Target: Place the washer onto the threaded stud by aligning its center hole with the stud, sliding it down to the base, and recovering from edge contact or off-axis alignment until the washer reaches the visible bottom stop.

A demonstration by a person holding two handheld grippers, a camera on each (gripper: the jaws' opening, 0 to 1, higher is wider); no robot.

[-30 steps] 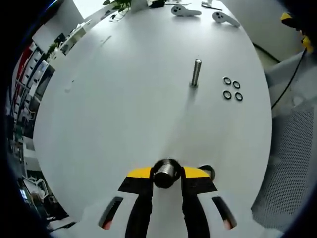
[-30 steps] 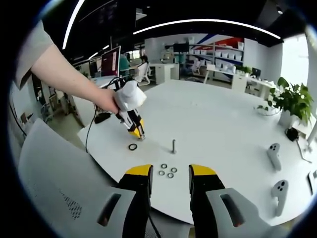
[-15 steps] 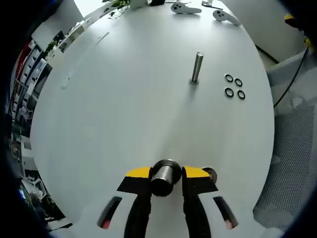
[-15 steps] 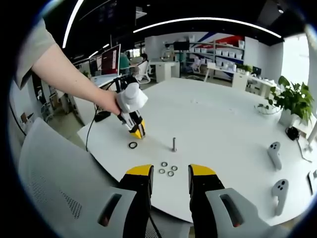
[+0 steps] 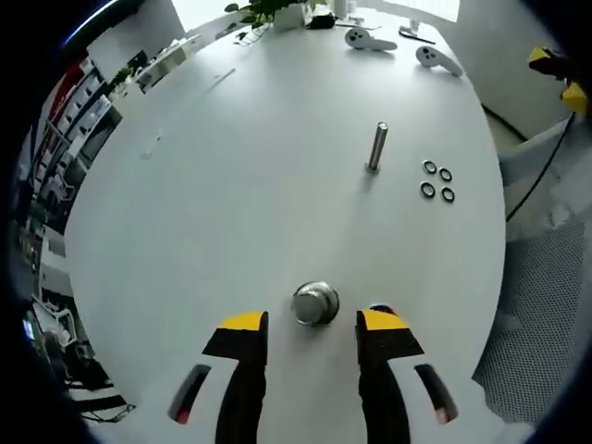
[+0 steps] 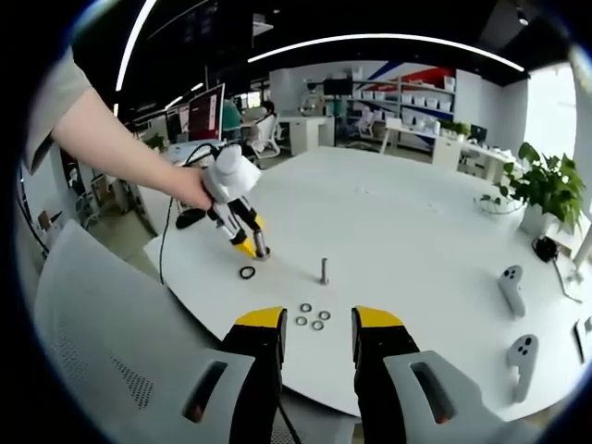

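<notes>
I see a round white table (image 5: 231, 185) carrying everything. Just ahead of my left gripper's tips a short shiny metal cylinder (image 5: 315, 302) stands on it. Farther ahead stands the upright threaded metal stud (image 5: 376, 146), with four small dark washers (image 5: 437, 180) clustered to its right. Two white handheld controllers (image 5: 398, 48) lie at the far edge.

Bare white bench (image 5: 231, 185) before my tool, past the short steel cylinder (image 5: 315, 302), up to the upright threaded stud (image 5: 377, 146).
</notes>
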